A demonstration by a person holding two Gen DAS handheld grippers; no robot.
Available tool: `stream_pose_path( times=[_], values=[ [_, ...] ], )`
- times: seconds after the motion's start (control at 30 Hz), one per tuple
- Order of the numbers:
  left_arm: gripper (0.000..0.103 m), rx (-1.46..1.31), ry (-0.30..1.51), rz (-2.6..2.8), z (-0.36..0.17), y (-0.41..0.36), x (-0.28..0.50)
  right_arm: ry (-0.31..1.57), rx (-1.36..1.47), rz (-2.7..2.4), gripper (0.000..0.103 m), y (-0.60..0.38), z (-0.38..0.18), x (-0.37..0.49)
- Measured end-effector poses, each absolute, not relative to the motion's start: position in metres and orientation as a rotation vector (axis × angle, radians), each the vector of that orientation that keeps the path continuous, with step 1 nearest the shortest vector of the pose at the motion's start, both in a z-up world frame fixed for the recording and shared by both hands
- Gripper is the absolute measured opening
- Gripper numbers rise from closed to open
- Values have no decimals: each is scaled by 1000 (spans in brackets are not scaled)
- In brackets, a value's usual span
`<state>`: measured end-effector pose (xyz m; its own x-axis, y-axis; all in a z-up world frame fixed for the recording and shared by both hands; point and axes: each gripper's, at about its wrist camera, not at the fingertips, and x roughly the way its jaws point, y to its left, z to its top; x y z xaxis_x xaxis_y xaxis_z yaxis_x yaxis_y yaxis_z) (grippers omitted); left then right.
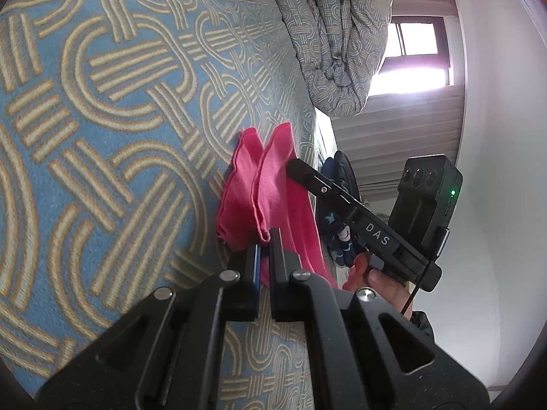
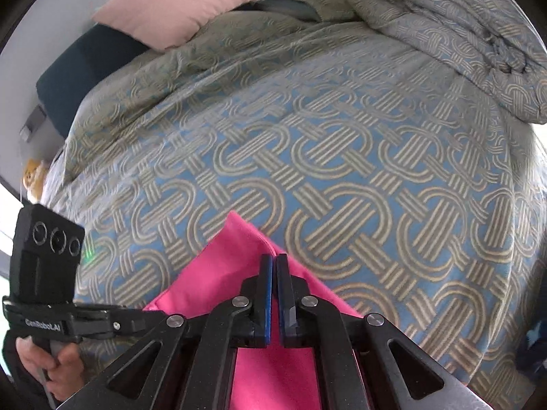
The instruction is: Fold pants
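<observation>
Pants [image 1: 270, 188]: bright pink, soft knit, layered folds with stitched hem edges; lying on bed cover [image 1: 102, 119], blue with tan interlocking-loop pattern, near its edge. Left gripper [image 1: 263, 239]: fingers nearly together, clamped on a pink fold. Right gripper [image 2: 273, 266]: fingers close together over pink cloth; hold on it not discernible. Bunched duvet [image 2: 461, 34] and pink pillow [image 2: 171, 7] well apart, at far end.

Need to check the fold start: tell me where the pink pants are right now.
The pink pants lie low and centre in both wrist views, on the patterned bedspread near its edge. The left tool is clamped on them, and the right tool is shut over them.
</observation>
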<state>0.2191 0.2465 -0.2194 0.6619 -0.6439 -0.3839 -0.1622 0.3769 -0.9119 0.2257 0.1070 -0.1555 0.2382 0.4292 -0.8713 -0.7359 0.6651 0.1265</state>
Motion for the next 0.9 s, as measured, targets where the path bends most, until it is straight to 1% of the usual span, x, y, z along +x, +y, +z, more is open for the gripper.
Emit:
stream_pose_path(
  times=[0.2, 0.27, 0.33, 0.37, 0.4, 0.43, 0.47, 0.5, 0.53, 0.57, 0.6, 0.67, 0.8, 0.87, 0.9],
  values=[
    [4, -1131, 842, -323, -215, 243, 225, 1085, -344, 808, 2, 111, -170, 231],
    [4, -1117, 853, -308, -213, 243, 225, 1101, -351, 794, 5, 113, -178, 233],
    [7, -1091, 879, -270, -207, 247, 224, 1122, -338, 785, 13, 112, -178, 234],
    [15, -1059, 877, -239, -202, 250, 220, 1117, -310, 771, 15, 108, -171, 234],
    [26, -1020, 865, -199, -195, 256, 214, 1098, -265, 754, 15, 99, -158, 233],
    [29, -1000, 855, -179, -190, 260, 208, 1074, -224, 748, 17, 89, -145, 231],
    [30, -993, 847, -172, -186, 264, 205, 1035, -170, 750, 24, 71, -122, 228],
    [30, -979, 842, -158, -181, 267, 199, 1007, -147, 748, 29, 58, -106, 226],
    [30, -964, 841, -147, -177, 267, 195, 969, -127, 733, 49, 38, -85, 221],
    [30, -949, 841, -139, -173, 266, 192, 940, -109, 714, 73, 18, -68, 217],
    [30, -938, 839, -142, -168, 262, 190, 917, -92, 710, 77, 2, -57, 214],
    [30, -922, 830, -174, -156, 249, 191, 891, -63, 700, 77, -42, -37, 203],
    [30, -865, 826, -255, -130, 209, 212, 937, -73, 663, 75, -99, -39, 195],
    [30, -829, 834, -284, -125, 188, 226, 956, -70, 644, 66, -122, -49, 193],
    [30, -814, 847, -296, -125, 174, 236, 959, -62, 627, 65, -133, -54, 193]
  ],
)
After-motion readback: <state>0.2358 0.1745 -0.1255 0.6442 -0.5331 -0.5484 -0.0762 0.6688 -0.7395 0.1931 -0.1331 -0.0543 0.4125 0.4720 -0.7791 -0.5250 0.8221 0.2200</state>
